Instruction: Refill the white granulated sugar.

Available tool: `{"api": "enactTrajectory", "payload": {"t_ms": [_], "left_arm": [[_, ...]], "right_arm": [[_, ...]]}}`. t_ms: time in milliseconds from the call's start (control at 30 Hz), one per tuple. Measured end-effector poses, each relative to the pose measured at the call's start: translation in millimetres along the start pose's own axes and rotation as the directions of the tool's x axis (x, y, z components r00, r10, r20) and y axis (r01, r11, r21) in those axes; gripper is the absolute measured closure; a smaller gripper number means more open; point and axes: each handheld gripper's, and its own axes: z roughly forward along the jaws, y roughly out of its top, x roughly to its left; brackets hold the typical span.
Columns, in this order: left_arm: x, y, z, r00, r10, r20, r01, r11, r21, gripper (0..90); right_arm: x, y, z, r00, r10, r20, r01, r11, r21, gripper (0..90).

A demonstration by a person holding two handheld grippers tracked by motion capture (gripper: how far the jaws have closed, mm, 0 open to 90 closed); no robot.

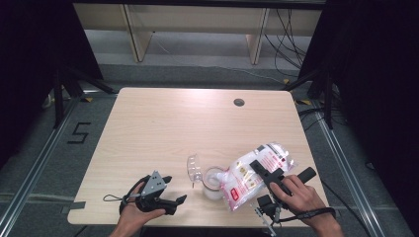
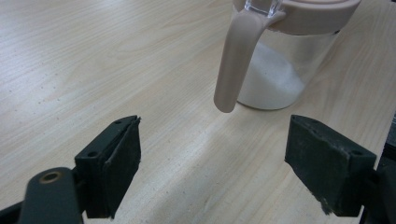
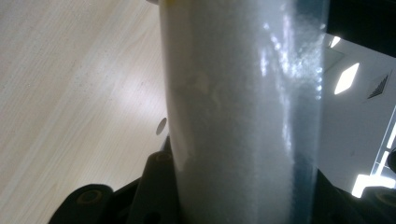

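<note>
- I hold the right gripper (image 1: pixel 262 173) clamped across the middle of a plastic bag (image 1: pixel 247 175) full of white grains; its jaws press on the bag from both sides.
- The bag is tilted, with its lower end over the mouth of a clear jar (image 1: pixel 213 182).
- The jar stands on the table (image 1: pixel 163 123) near the front edge, a little right of the middle, and it has white grains in its bottom part.
- The clear lid (image 1: pixel 193 167) of the jar is flipped up on the far-left side of the jar.
- In the left gripper view, a pale pink handle (image 2: pixel 236 56) hangs down the side of the jar (image 2: pixel 280 65).
- My left gripper (image 1: pixel 170 190) is near the front-left corner, just beside the jar, with its jaws spread apart and nothing between them.
</note>
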Motion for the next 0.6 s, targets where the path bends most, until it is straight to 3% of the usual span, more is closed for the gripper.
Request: {"api": "enactTrajectory", "payload": {"t_ms": [67, 267, 400, 600], "left_arm": [[1.6, 0.4, -1.1, 0.9996, 0.027, -0.007, -0.027, 0.9994, 0.022, 18.0], [-0.1, 0.1, 0.1, 1.0, -0.001, 0.001, 0.001, 1.0, -0.002, 17.9], [-0.6, 0.6, 0.5, 1.0, 0.003, 0.002, -0.003, 1.0, -0.001, 18.0], [-1.5, 0.4, 1.3, 1.0, 0.002, 0.009, -0.002, 1.0, -0.001, 17.9]], "right_arm": [[0.6, 0.0, 0.4, 1.0, 0.0, -0.002, 0.0, 1.0, 0.001, 71.9], [0.1, -0.2, 0.4, 1.0, -0.001, -0.003, 0.001, 1.0, 0.002, 71.9], [1.2, -1.3, 0.2, 0.9999, 0.007, 0.01, -0.007, 1.0, -0.002, 71.9], [2.4, -1.1, 1.2, 1.0, -0.001, -0.007, 0.001, 1.0, -0.002, 71.9]]}}
